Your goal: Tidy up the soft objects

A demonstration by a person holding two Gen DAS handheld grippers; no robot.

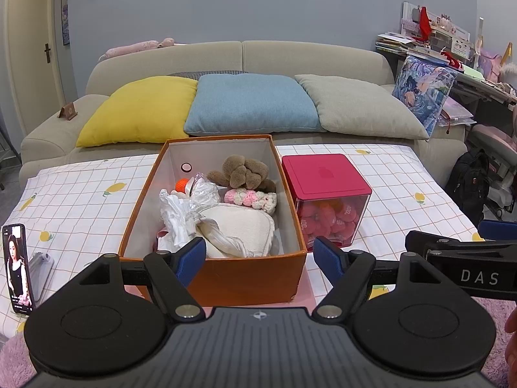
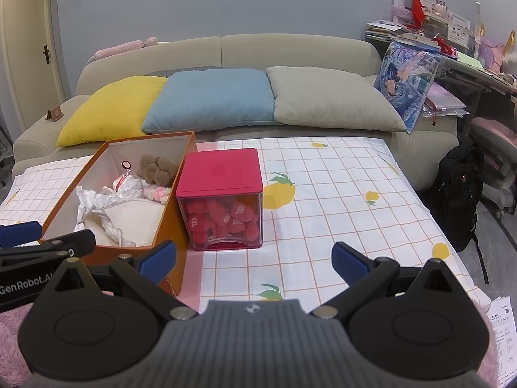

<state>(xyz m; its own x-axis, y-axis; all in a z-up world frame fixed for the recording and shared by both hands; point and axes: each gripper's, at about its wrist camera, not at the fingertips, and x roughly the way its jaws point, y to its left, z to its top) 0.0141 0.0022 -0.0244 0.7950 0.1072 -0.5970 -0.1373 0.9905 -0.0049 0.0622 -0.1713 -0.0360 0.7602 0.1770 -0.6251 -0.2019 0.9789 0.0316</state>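
Note:
An orange cardboard box (image 1: 239,276) stands open on the checked tablecloth and also shows in the right wrist view (image 2: 61,203). Inside lie a brown plush toy (image 1: 242,171), a pink-and-white crocheted piece (image 1: 250,199), a cream cloth (image 1: 239,229) and crumpled white plastic (image 1: 181,210). My left gripper (image 1: 260,258) is open and empty just before the box's near wall. My right gripper (image 2: 253,260) is open and empty over the cloth, right of the box. A red-lidded clear cube (image 2: 223,200) full of pink soft pieces stands beside the box.
A phone on a stand (image 1: 17,268) sits at the table's left front. A sofa with yellow (image 1: 139,113), blue (image 1: 252,103) and grey (image 1: 358,106) pillows is behind the table. A black backpack (image 2: 458,194) stands on the floor at right.

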